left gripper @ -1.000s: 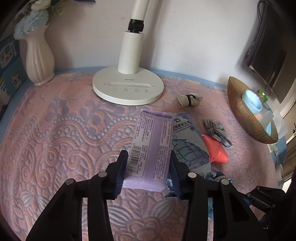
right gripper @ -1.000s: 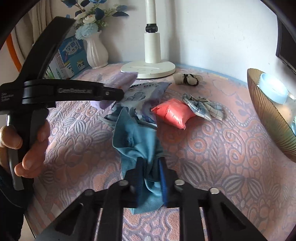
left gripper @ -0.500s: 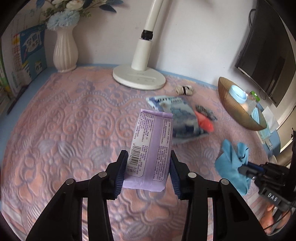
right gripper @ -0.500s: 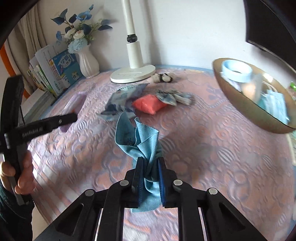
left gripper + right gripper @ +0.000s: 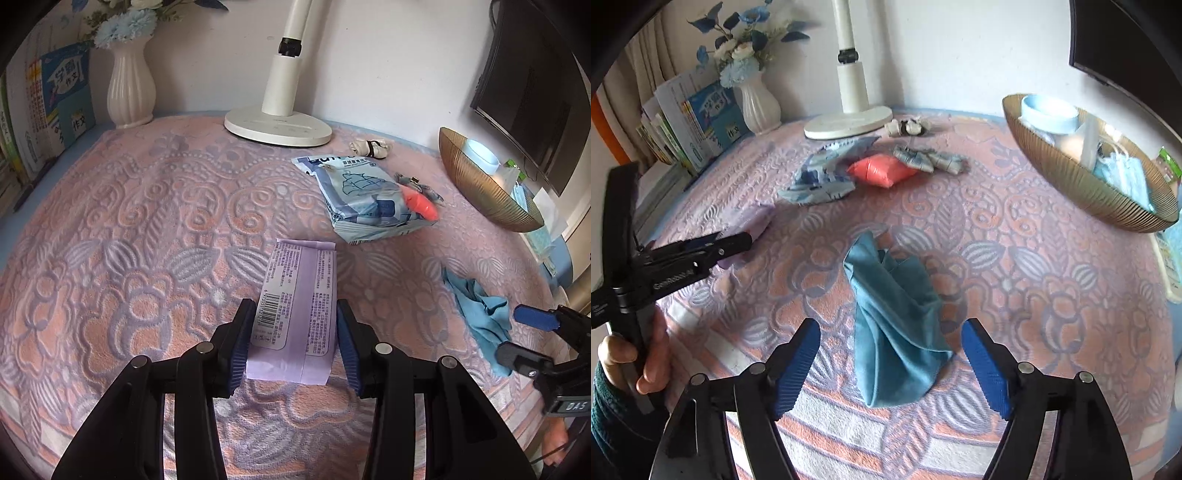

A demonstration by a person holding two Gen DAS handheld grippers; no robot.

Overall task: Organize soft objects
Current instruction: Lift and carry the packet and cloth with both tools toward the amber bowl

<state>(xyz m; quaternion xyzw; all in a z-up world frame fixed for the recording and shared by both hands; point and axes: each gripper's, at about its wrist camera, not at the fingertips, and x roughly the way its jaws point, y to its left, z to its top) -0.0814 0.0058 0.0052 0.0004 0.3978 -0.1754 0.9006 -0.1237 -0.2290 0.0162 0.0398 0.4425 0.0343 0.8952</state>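
Note:
A purple wipes pack (image 5: 299, 295) is held label-up between the pads of my left gripper (image 5: 295, 347), which is shut on it just above the patterned pink cover (image 5: 147, 240). The same pack (image 5: 753, 221) shows blurred at the left of the right wrist view. My right gripper (image 5: 890, 369) is opening, its jaws wide apart. A crumpled blue cloth (image 5: 894, 321) lies on the cover between them, touching neither pad. In the left wrist view that cloth (image 5: 480, 314) lies at the right beside the right gripper's fingertips (image 5: 532, 319).
Farther back lie a pale blue pack (image 5: 365, 199), a red pouch (image 5: 419, 203), a checked cloth (image 5: 931, 158) and a beige roll (image 5: 371, 147). A gold bowl (image 5: 480, 184) with several items stands at the right. A lamp base (image 5: 277, 127), vase (image 5: 129, 88) and books (image 5: 55, 103) line the back.
The right gripper's jaws have opened and let go of the blue cloth, which now rests on the cover. The left gripper has carried the purple pack away from the pile toward the front.

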